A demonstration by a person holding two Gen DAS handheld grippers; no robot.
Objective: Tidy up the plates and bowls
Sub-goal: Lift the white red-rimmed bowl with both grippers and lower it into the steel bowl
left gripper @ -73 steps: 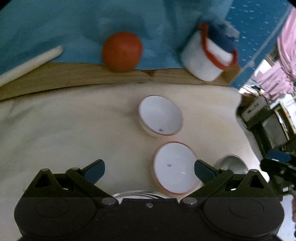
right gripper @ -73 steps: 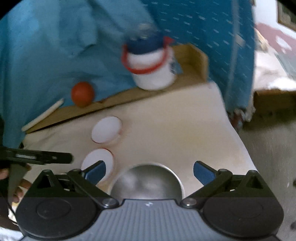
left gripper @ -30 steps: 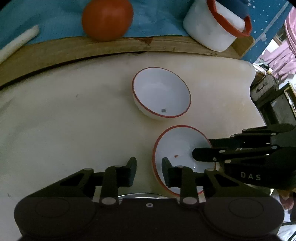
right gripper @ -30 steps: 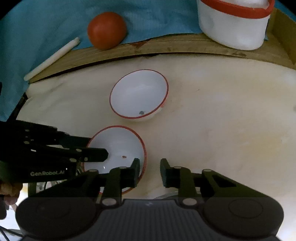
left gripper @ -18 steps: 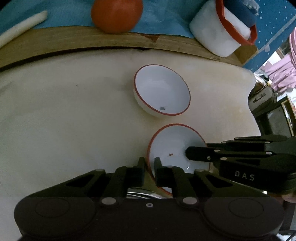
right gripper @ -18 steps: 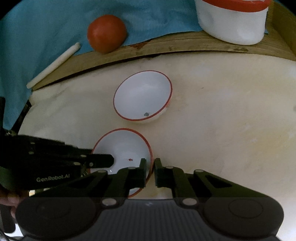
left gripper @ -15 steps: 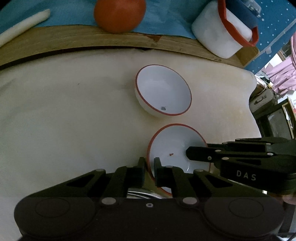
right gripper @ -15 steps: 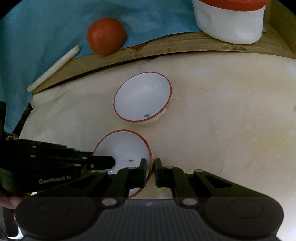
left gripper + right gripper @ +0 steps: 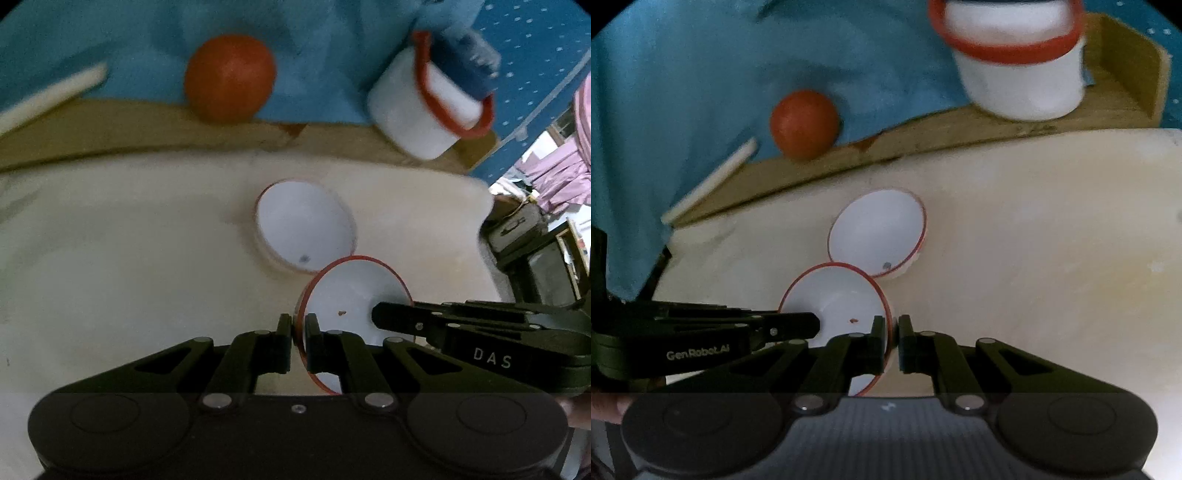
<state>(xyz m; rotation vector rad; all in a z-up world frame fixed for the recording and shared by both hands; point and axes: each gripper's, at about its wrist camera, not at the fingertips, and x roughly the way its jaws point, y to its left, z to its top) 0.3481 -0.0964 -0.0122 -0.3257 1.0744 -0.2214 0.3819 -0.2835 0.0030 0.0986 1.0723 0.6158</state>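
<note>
Together, your left gripper (image 9: 298, 332) and right gripper (image 9: 893, 334) pinched opposite rims of the near bowl (image 9: 354, 291) — fingers nearly closed — beside the far bowl (image 9: 303, 230).

Cream counter (image 9: 129, 258), wooden ledge (image 9: 147, 129) along its far edge.

One white bowl with a red rim (image 9: 304, 227) sits on the cream surface near the middle. On the ledge: an orange-red ball (image 9: 229, 78) resting against a blue cloth (image 9: 129, 40), a pale stick (image 9: 51, 96) lying at a slant to its left, and a white tub with a red rim (image 9: 417, 110) at the right end. Views are blurred.
</note>
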